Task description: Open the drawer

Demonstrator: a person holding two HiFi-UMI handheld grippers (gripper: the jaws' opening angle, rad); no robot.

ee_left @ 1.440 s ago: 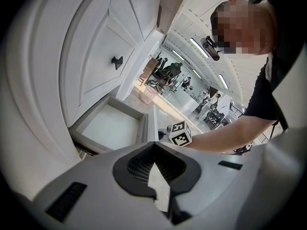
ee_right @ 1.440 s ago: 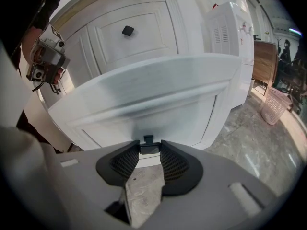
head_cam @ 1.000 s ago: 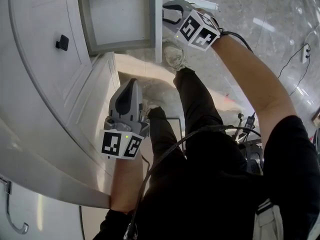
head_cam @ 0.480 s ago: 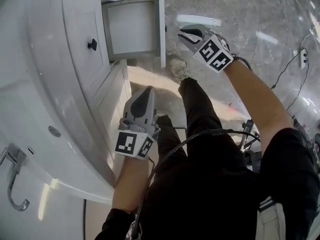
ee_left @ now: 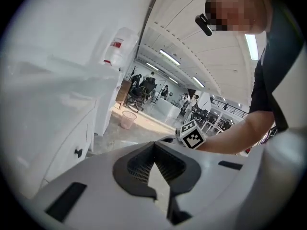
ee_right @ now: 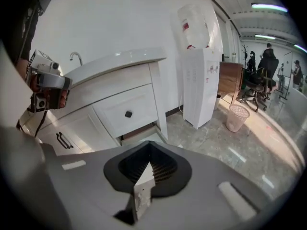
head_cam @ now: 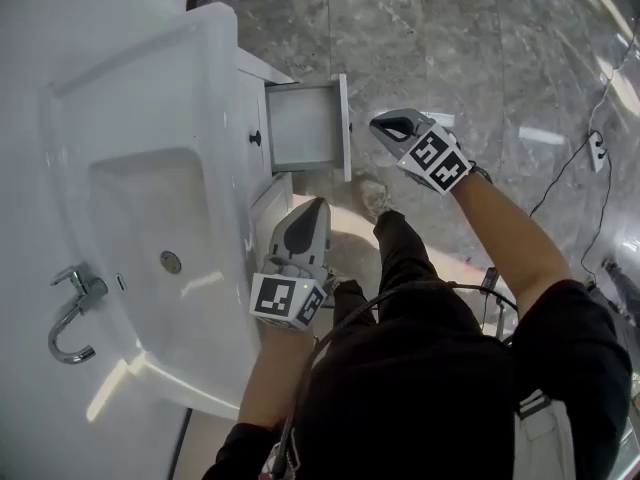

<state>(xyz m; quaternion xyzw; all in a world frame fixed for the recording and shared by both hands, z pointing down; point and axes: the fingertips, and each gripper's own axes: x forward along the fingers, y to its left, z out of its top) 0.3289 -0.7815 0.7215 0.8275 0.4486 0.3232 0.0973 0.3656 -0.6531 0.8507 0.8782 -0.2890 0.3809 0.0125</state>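
Observation:
The white vanity's lower drawer [head_cam: 303, 125] stands pulled out, its inside bare, and also shows below the knobbed upper drawer front [ee_right: 128, 114] as the open drawer [ee_right: 142, 134]. My right gripper [head_cam: 384, 121] hangs just right of the drawer's front panel [head_cam: 344, 128], apart from it, jaws shut on nothing [ee_right: 149, 164]. My left gripper [head_cam: 312, 208] hovers in front of the vanity below the drawer, jaws shut and empty [ee_left: 154, 168].
A white sink basin [head_cam: 130, 208] with a chrome tap [head_cam: 70, 316] tops the vanity. The person's legs and a shoe [head_cam: 375, 198] stand on the marble floor. A water dispenser [ee_right: 200, 66] and a waste basket [ee_right: 236, 117] stand further along. A cable [head_cam: 570, 158] runs across the floor.
Both grippers have risen, and the right one has come away from the drawer's front. The drawer stays pulled out. The sink top has come into the head view.

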